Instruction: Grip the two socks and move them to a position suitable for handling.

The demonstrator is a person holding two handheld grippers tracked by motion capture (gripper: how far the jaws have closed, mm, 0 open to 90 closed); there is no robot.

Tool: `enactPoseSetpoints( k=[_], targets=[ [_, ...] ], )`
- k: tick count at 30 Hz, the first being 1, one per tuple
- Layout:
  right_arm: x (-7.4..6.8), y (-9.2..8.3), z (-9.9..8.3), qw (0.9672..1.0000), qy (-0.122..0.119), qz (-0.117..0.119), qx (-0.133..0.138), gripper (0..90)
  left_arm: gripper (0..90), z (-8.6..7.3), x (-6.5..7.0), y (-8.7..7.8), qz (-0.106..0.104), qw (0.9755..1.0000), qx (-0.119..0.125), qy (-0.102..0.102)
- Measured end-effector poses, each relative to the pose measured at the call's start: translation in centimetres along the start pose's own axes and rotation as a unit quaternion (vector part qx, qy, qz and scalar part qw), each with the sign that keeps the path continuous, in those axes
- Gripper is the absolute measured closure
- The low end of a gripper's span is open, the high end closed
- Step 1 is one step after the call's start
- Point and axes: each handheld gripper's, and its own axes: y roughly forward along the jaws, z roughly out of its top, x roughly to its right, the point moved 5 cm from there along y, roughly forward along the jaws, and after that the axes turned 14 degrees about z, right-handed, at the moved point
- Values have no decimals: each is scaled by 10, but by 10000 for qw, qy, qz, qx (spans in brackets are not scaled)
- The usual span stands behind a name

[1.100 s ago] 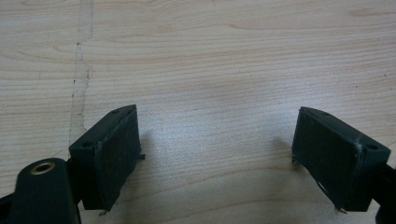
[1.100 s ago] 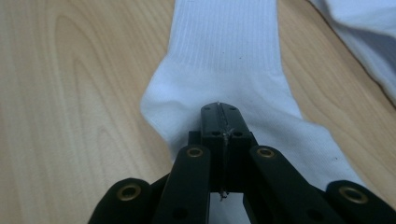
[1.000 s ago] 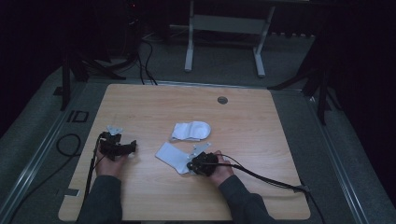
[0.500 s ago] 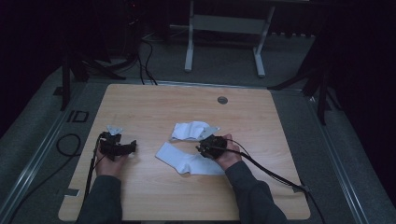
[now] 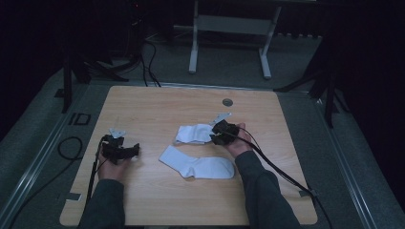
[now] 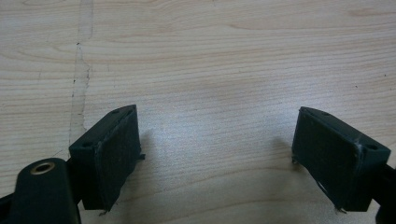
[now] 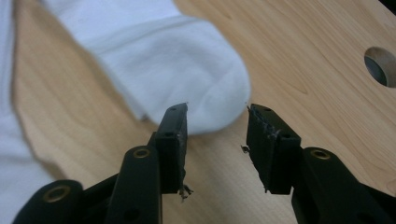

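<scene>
Socks lie mid-table: right gripper (image 7: 217, 116), jaws apart, points at the rounded end of the folded sock (image 7: 154, 60), not gripping it. Its view shows a table hole (image 7: 380, 65). High view adds the flat sock (image 5: 198, 163) nearer, and left gripper (image 6: 217, 149), wide open over bare wooden table (image 6: 210, 56).

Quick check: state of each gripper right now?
Left gripper: open, nothing between its jaws.
Right gripper: open, jaws at the folded sock's rounded end, not gripping.
</scene>
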Motion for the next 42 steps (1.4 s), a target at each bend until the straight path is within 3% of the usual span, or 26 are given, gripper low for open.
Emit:
enactPoseSetpoints(
  k=[9,22,24,27,29,33,36,42],
  targets=[
    [21,2,2,9992,392,60,89,578,154,0,0,0,0,10000,1,0],
    [25,19,12,9979,600,245,-23,618,154,0,0,0,-1,10000,0,0],
    [27,23,11,9975,658,234,-102,646,154,0,0,0,-1,10000,-1,1],
    [27,26,8,9971,673,321,-178,830,154,0,0,0,-1,10000,-1,1],
    [26,23,8,9970,687,330,-133,885,154,0,0,0,-1,10000,1,0],
    [22,15,11,9974,641,329,12,892,154,0,0,0,-1,10000,-1,3],
    [17,-3,18,9981,486,314,234,892,154,0,0,0,-1,10000,0,2],
    [16,-26,23,9980,382,286,425,891,154,0,0,0,-1,10000,0,1]
  ],
)
